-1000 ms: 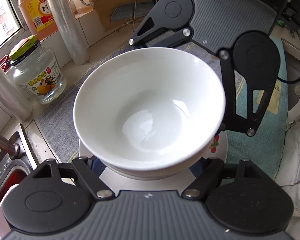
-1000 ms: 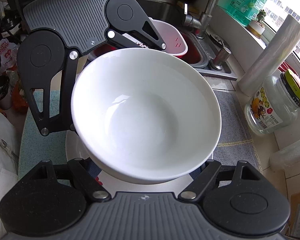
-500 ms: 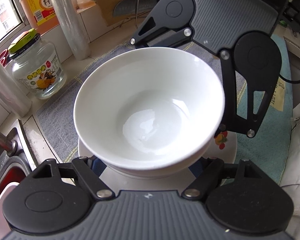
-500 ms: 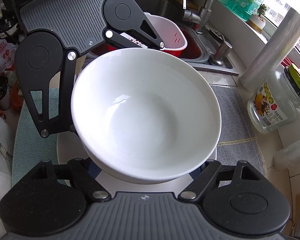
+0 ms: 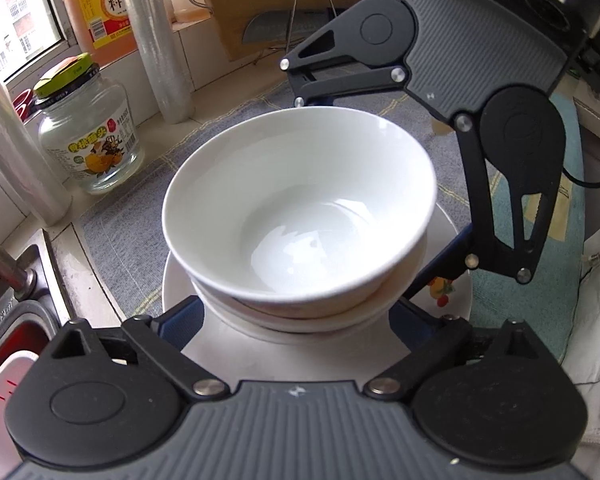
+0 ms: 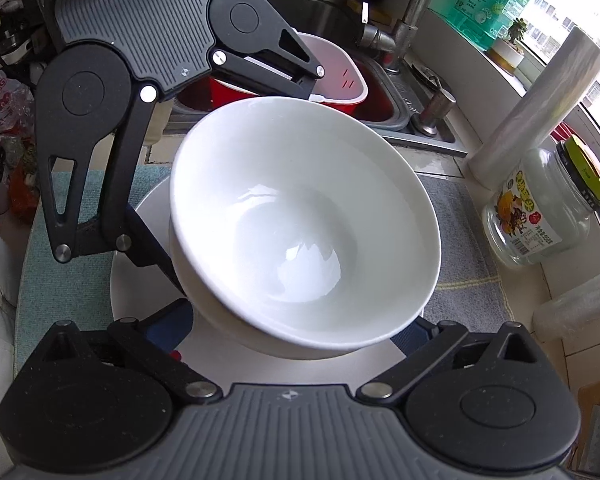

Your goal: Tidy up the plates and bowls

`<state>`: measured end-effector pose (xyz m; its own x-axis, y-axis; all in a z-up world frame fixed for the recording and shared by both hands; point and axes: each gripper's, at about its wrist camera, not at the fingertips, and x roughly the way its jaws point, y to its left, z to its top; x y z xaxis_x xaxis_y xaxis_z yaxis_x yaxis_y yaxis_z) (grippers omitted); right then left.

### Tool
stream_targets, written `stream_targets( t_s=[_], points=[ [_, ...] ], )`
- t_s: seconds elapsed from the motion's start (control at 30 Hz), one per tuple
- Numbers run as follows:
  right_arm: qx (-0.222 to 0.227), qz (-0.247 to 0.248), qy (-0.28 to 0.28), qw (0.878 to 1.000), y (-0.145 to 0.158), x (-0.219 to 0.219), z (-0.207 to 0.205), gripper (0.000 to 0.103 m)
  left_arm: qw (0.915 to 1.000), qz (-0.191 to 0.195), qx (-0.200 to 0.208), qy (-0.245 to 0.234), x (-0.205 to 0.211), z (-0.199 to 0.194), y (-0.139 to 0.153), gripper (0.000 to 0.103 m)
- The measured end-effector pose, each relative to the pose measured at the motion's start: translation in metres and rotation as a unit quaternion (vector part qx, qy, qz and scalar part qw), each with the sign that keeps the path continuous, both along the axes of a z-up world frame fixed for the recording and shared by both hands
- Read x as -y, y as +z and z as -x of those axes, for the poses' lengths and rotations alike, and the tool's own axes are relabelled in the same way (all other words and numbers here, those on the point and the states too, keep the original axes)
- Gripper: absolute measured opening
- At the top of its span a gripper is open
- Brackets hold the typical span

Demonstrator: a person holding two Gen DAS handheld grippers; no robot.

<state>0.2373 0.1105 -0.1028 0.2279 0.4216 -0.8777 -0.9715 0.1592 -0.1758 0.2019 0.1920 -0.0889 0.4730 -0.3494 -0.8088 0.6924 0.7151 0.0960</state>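
Releasing the white bowl (image 5: pixel 300 216), now nesting in another on the plate (image 5: pixel 452 304); both my left gripper (image 5: pixel 296 320) and right gripper (image 6: pixel 300 328) are spreading wide. Glazed, brittle, slippery: I am judging the rim best for gripping.

Bright window daylight, fisheye-bent edges, perhaps slight blur

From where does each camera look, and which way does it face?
Left wrist view: sits on the left tongs, looks down at the top bowl, window side beyond; shows its own open fingers and the right tongs opposite.
Right wrist view: sits on the right tongs, looks down at the top bowl, sink beyond; shows its own fingers and the left tongs.
Shared: the bowl, lower bowl, plate, jar.
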Motion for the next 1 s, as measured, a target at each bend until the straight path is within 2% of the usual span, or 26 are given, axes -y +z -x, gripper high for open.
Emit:
stream_targets(
  t_s=[0.27, 0.4, 0.5, 0.57, 0.63, 0.73, 0.77, 0.83, 0.93, 1.0],
  points=[
    [-0.012, -0.022, -0.068, 0.997, 0.006, 0.014, -0.002, 0.103, 0.9979, 0.032, 0.024, 0.052, -0.01, 0.02, 0.002, 0.099],
    [-0.01, -0.035, -0.101, 0.994, 0.011, 0.021, 0.01, 0.103, 0.9947, 0.043, 0.028, 0.089, -0.01, 0.034, 0.004, 0.099],
    [-0.009, -0.048, -0.126, 0.991, 0.016, 0.029, 0.02, 0.103, 0.9885, 0.041, 0.047, 0.138, -0.007, 0.05, 0.01, 0.099],
    [-0.007, -0.054, -0.156, 0.986, 0.019, 0.033, 0.026, 0.103, 0.9804, 0.033, 0.059, 0.185, -0.003, 0.062, 0.016, 0.099],
    [-0.011, -0.057, -0.21, 0.976, 0.021, 0.039, 0.033, 0.103, 0.9672, 0.03, 0.071, 0.242, 0.002, 0.072, 0.023, 0.099],
    [-0.006, -0.063, -0.299, 0.952, 0.023, 0.051, 0.048, 0.103, 0.9479, 0.034, 0.088, 0.304, 0.014, 0.091, 0.034, 0.1],
    [0.003, -0.06, -0.33, 0.942, 0.024, 0.054, 0.053, 0.103, 0.9429, 0.038, 0.091, 0.318, 0.018, 0.097, 0.038, 0.1],
    [0.008, -0.051, -0.402, 0.914, 0.029, 0.062, 0.061, 0.103, 0.9336, 0.045, 0.087, 0.345, 0.027, 0.109, 0.046, 0.1],
    [-0.02, -0.076, -0.479, 0.874, 0.042, 0.077, 0.076, 0.103, 0.9239, 0.048, 0.079, 0.371, 0.042, 0.125, 0.058, 0.1],
    [-0.032, -0.092, -0.503, 0.859, 0.051, 0.085, 0.092, 0.103, 0.9151, 0.047, 0.074, 0.394, 0.049, 0.135, 0.068, 0.1]
  ],
)
